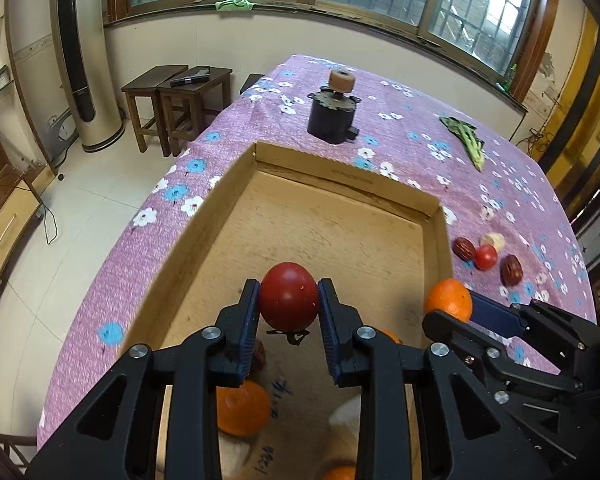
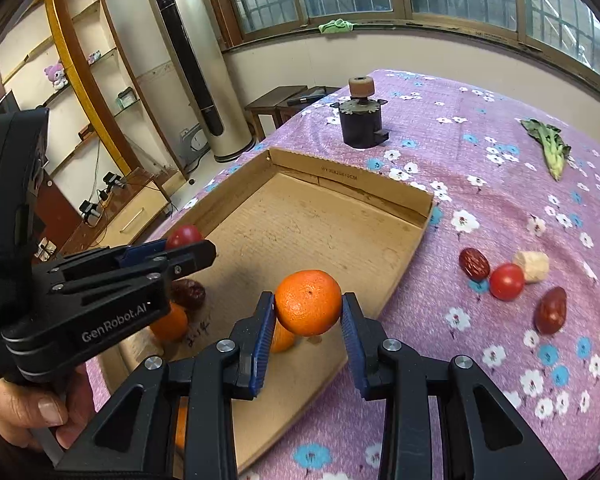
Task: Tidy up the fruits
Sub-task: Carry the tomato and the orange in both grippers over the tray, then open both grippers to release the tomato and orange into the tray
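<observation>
The left gripper (image 1: 288, 300) held a dark red tomato (image 1: 289, 296) clamped between its blue pads, above the near part of the shallow cardboard tray (image 1: 228, 192) that lay on a table with a purple flowered cloth (image 1: 400, 120). The right gripper (image 2: 309, 312) gripped an orange (image 2: 308, 302) in the same way, its pads pressed to either side of the fruit, over the tray's near right part. Inside the tray, at the near end, lay another orange (image 1: 242, 406) and a dark red date (image 2: 189, 293), with one more orange (image 2: 282, 338) partly hidden beneath the held one. On the cloth to the right of the tray sat a small group: a red date (image 2: 474, 264), a cherry tomato (image 2: 507, 281) just beside it, a pale beige chunk (image 2: 533, 266) touching the tomato's far side, and a second date (image 2: 551, 310) a little nearer. Farther off, a leafy green vegetable (image 2: 548, 146) lay toward the table's right edge, and a dark cylindrical motor-like object (image 2: 360, 118) with a tan roller on top stood beyond the tray's far wall. A person's hand (image 2: 32, 412) grasped the left gripper's handle at the near left.
</observation>
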The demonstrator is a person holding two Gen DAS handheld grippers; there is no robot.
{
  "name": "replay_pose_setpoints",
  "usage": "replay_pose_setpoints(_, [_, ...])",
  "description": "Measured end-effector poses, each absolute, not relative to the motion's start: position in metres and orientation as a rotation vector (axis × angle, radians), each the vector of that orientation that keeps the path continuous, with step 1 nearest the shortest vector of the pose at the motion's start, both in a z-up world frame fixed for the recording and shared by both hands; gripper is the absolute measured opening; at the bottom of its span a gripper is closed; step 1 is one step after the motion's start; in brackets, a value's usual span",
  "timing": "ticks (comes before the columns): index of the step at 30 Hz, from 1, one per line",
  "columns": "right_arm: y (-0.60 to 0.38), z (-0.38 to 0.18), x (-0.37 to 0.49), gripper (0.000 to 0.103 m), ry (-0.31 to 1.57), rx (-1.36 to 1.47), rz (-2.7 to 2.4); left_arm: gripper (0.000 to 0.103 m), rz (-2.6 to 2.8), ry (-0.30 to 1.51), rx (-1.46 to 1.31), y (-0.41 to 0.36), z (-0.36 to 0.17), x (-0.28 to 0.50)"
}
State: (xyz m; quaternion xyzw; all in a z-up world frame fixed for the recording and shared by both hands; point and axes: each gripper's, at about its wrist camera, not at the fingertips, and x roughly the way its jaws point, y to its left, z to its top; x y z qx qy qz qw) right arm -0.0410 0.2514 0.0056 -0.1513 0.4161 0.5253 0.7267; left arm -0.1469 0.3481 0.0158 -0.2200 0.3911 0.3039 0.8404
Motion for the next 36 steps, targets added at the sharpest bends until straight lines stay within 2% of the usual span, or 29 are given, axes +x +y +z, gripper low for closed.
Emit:
replay_pose_setpoints(22, [0.300,-0.032,-0.041,0.036,0.959,-0.485,1.184,0.028,0.659,0.997,-0.482,0.366,-0.024,-0.116])
replay_pose_setpoints(25, [0.298,-0.030,-0.041,0.038,0.953,-0.490,1.186,0.039,0.680,0.975,-0.482,0.364,-0.020,-0.122])
replay_pose_setpoints(27, [0.293,-0.026,-0.040,0.043,0.944,-0.485,1.183,0.052,0.697,0.954,-0.479,0.362,-0.015,-0.126])
replay_pose_setpoints(29, [0.288,-0.023,-0.039,0.045,0.940,-0.474,1.184,0.057,0.699,0.931,-0.484,0.360,-0.010,-0.131])
replay_pose_setpoints(36, [0.269,-0.007,-0.040,0.052,0.924,-0.432,1.193,0.057,0.689,0.901,-0.471,0.347,0.004,-0.136])
